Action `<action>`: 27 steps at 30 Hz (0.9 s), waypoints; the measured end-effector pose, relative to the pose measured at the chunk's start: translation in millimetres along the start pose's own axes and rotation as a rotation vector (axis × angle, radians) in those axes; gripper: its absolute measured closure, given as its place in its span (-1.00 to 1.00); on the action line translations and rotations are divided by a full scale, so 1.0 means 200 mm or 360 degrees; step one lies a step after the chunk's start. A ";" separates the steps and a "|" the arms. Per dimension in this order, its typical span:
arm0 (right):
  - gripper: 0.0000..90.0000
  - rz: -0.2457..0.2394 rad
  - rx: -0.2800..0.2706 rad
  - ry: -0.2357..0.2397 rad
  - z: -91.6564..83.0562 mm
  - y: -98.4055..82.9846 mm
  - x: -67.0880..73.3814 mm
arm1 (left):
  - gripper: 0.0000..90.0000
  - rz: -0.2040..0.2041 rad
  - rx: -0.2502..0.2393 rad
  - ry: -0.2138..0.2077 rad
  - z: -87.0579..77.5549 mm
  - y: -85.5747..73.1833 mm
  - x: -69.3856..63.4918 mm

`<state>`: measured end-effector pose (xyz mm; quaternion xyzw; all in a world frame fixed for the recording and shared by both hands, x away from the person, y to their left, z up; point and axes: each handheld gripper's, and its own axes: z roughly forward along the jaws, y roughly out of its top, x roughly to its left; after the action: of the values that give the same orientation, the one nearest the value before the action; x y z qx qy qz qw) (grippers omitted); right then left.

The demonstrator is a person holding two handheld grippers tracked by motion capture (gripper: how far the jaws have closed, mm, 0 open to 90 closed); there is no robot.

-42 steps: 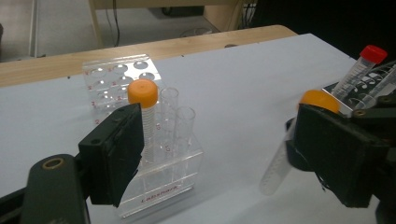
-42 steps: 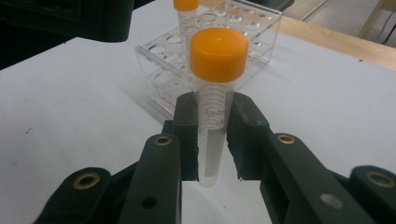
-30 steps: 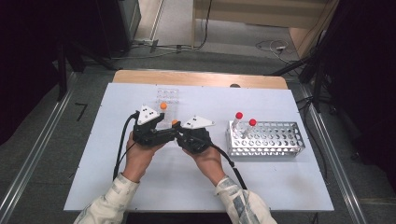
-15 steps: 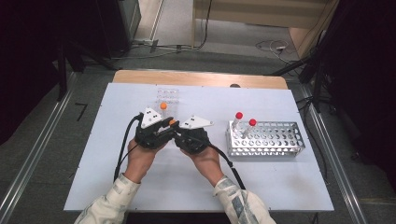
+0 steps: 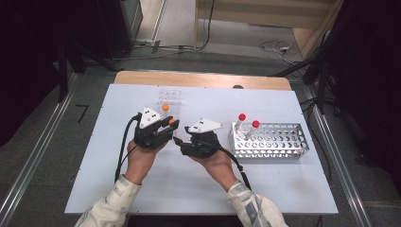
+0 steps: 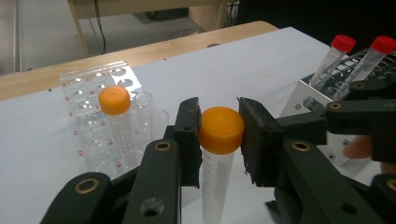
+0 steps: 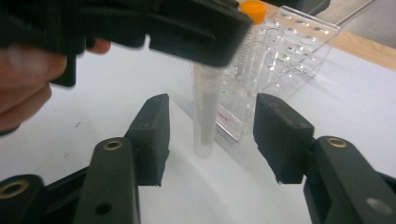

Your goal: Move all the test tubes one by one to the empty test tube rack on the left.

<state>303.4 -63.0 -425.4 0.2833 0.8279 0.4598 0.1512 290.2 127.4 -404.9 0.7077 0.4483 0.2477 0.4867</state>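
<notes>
Left claw (image 6: 220,140): clamped on the orange cap of a clear tube (image 6: 215,177), one pad on each side of the cap. Tube's long axis upright, body hanging below the jaws, lower end just above the tabletop (image 5: 142,198); contact with it cannot be told.

Right claw (image 7: 210,135): jaws have just been opening and stand wide, pads clear of the tube body, which is between them but untouched. Tube body sits centred in the gap, so the left claw alone carries it; the right claw is the free one and the nearer to the metal rack (image 5: 269,142).

Beyond the left claw: clear plastic rack (image 6: 100,116) with a second orange-capped tube (image 6: 116,121) upright in it.

Farther right: metal rack holds two red-capped tubes (image 5: 248,127), leaning.
</notes>
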 end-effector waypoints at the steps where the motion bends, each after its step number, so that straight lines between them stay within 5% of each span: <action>1: -0.06 -0.0005 -0.0004 -0.0007 -0.02 0.00 -0.01 | 0.56 -0.0003 -0.0005 0.0002 -0.01 0.01 0.00; 14: -0.11 -0.0010 0.0005 -0.0029 -0.14 -0.08 -0.04 | 0.56 -0.0006 -0.0059 0.0090 -0.06 0.16 0.08; 27: -0.11 0.0028 -0.0013 -0.0041 -0.18 -0.12 -0.07 | 0.56 -0.0047 -0.0042 0.0201 0.04 0.22 0.15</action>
<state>288.6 -105.8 -426.8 0.2958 0.8215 0.4607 0.1590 328.0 144.1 -370.6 0.6776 0.4851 0.2905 0.4703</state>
